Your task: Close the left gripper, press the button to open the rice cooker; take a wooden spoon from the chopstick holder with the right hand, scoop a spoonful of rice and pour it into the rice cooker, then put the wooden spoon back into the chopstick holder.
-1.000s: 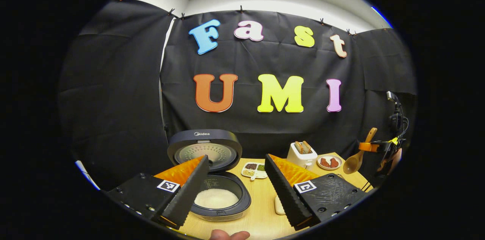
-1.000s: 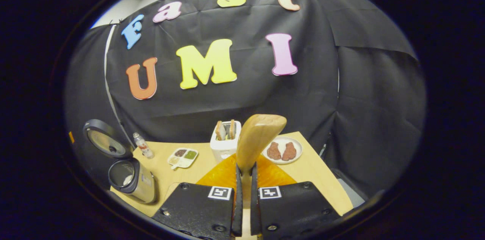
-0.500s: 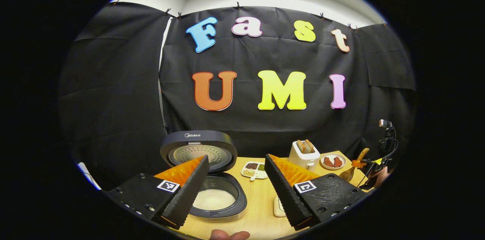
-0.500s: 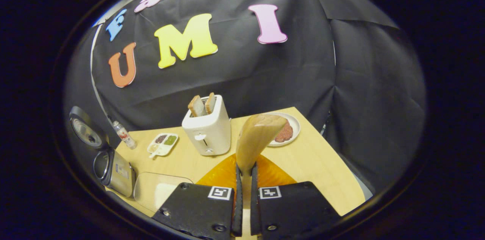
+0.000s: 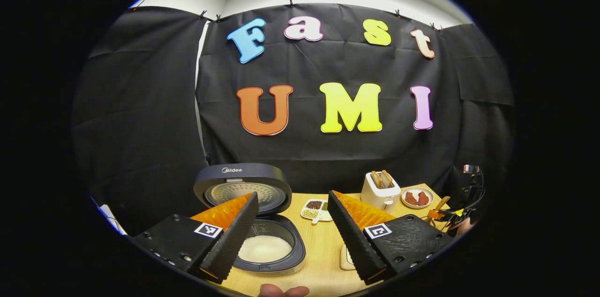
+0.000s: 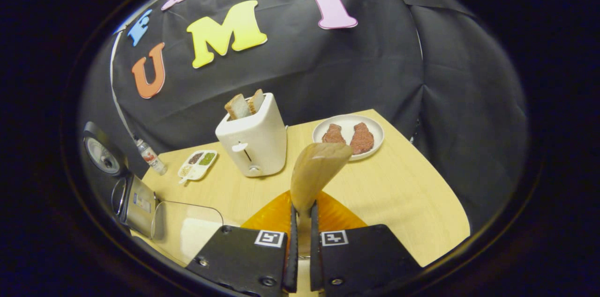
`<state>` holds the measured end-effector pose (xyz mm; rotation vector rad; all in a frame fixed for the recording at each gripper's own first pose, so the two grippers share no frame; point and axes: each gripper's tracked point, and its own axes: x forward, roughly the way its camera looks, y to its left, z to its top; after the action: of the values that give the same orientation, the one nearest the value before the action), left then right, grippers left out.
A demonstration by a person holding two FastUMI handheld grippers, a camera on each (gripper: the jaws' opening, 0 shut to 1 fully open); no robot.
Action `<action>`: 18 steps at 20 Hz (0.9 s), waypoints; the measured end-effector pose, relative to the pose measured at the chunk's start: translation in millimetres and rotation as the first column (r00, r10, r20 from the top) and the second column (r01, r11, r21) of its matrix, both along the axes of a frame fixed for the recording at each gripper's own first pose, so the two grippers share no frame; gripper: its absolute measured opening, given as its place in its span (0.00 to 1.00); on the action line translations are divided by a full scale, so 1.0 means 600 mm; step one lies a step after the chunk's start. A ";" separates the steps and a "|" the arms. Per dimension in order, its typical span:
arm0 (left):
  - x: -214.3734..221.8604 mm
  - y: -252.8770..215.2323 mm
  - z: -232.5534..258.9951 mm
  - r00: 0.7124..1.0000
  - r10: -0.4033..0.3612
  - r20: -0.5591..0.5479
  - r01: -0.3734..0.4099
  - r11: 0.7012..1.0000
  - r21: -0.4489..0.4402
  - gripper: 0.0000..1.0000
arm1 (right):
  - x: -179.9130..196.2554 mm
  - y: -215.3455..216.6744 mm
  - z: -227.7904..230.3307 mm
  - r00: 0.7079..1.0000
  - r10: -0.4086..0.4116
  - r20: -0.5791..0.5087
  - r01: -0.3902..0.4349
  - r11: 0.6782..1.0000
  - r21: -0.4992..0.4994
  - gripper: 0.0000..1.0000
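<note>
Pale wood is clamped between the two black fingers of the right claw (image 6: 300,222) at the bottom centre of the right gripper view: the wooden spoon (image 6: 313,175) is gripped by its handle, and its bowl rises toward the middle of the frame, leaning a little to the right. Behind the spoon, the light wooden bench (image 6: 412,194) carries a white toaster (image 6: 253,140) with two slices of bread standing in its slots, left of centre. A white plate (image 6: 348,135) with two brownish-red pieces of food lies to the right of the toaster, near the far edge. A small divided dish (image 6: 197,165) of dark and green fillings lies to the left, with a small bottle (image 6: 149,155) beyond it. At the left edge the rice cooker (image 6: 133,198) is seen from the side with its lid raised, and a clear lidded container (image 6: 187,226) sits just beside it at lower left.

In the left gripper view, the left claw (image 5: 293,222) is spread wide, with nothing between its ridged fingers. Through the gap, the rice cooker (image 5: 267,250) stands open at lower centre. Its round lid (image 5: 243,184) is tipped back, and white rice (image 5: 264,248) fills the bottom of the inner pot. The divided dish (image 5: 315,209), the toaster (image 5: 380,189) and the plate (image 5: 417,197) are lined up farther back toward the right. At the far right edge, the right claw (image 5: 443,215) is seen small and low over the bench with the spoon (image 5: 439,204). A fingertip (image 5: 283,291) shows at the bottom edge of the frame.
</note>
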<state>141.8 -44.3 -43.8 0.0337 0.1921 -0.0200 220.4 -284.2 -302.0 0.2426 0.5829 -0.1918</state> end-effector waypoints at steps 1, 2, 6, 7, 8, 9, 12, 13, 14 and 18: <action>0.001 -0.003 0.002 1.000 -0.004 0.000 0.004 1.000 -0.010 0.95 | -0.001 0.002 -0.003 1.000 0.003 -0.004 -0.003 1.000 0.006 0.17; 0.003 -0.004 0.007 1.000 -0.006 0.005 0.006 1.000 -0.022 0.95 | -0.001 0.004 -0.004 1.000 0.010 -0.002 -0.010 1.000 0.013 0.17; 0.011 0.005 0.023 1.000 0.008 0.024 -0.007 0.999 -0.045 0.95 | -0.004 -0.002 0.027 0.999 0.016 0.032 -0.016 1.000 -0.018 0.24; 0.012 0.006 0.028 1.000 0.011 0.026 -0.009 0.998 -0.061 0.95 | -0.007 -0.010 0.044 0.999 0.007 0.047 -0.004 0.999 -0.049 0.37; 0.012 0.004 0.034 0.999 0.013 0.030 -0.010 0.997 -0.082 0.95 | -0.009 -0.017 0.059 0.998 -0.003 0.063 0.007 0.997 -0.074 0.47; 0.013 0.007 0.041 0.999 0.018 0.044 -0.014 0.996 -0.088 0.95 | -0.013 -0.020 0.077 0.997 -0.009 0.079 0.016 0.995 -0.094 0.58; 0.017 0.019 0.062 0.996 0.025 0.082 -0.019 0.997 -0.078 0.95 | -0.030 -0.022 0.135 0.992 -0.020 0.124 0.037 0.990 -0.134 0.67; 0.018 0.025 0.068 0.996 0.032 0.089 -0.024 0.996 -0.082 0.95 | -0.039 -0.021 0.159 0.989 -0.025 0.144 0.046 0.988 -0.147 0.77; 0.021 0.031 0.075 0.994 0.041 0.099 -0.033 0.996 -0.085 0.94 | -0.047 -0.020 0.184 0.985 -0.029 0.169 0.057 0.985 -0.164 0.78; 0.039 0.067 0.088 0.991 0.081 0.104 -0.071 0.993 -0.091 0.94 | -0.085 -0.006 0.275 0.969 -0.036 0.243 0.092 0.971 -0.222 0.78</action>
<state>165.2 -4.3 8.9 -0.0594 0.0847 0.0495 169.5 -287.6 -137.2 0.0560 0.3105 -0.2876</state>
